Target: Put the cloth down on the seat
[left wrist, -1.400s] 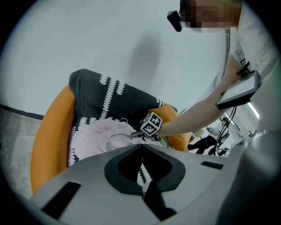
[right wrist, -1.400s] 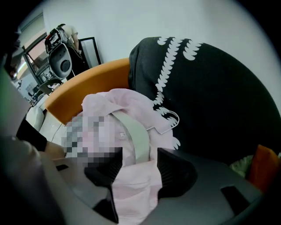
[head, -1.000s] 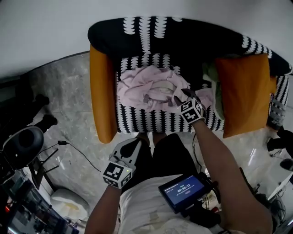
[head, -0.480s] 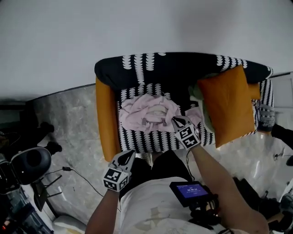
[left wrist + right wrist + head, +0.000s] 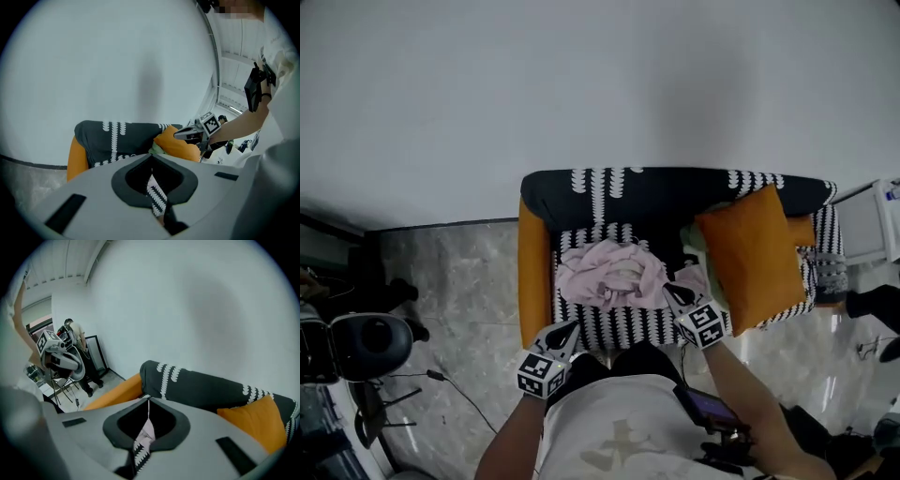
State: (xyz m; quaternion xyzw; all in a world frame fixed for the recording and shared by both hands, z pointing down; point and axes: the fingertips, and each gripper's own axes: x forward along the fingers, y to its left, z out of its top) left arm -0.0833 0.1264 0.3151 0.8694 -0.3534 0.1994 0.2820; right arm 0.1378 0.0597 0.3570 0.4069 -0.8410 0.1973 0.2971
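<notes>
Nearest the person [image 5: 619, 431], the left gripper [image 5: 567, 332] was held low, its jaws pressed together on nothing. Its tips sat just short of the front edge of the seat [image 5: 619, 323] and clear of the cloth. The right gripper [image 5: 669, 292] reached a little farther, over the seat's right front, its jaws likewise closed and empty. Its own view showed pink fabric only through the slit beyond the tips, not pinched. The cloth [image 5: 605, 270] lay crumpled in a heap on the patterned seat, just left of and beyond the right gripper's tips. Whether they touched it could not be told. To the right an orange cushion [image 5: 748, 255] leaned at the seat's side, with the dark backrest [image 5: 623, 192] and the white wall [image 5: 581, 94] beyond.
</notes>
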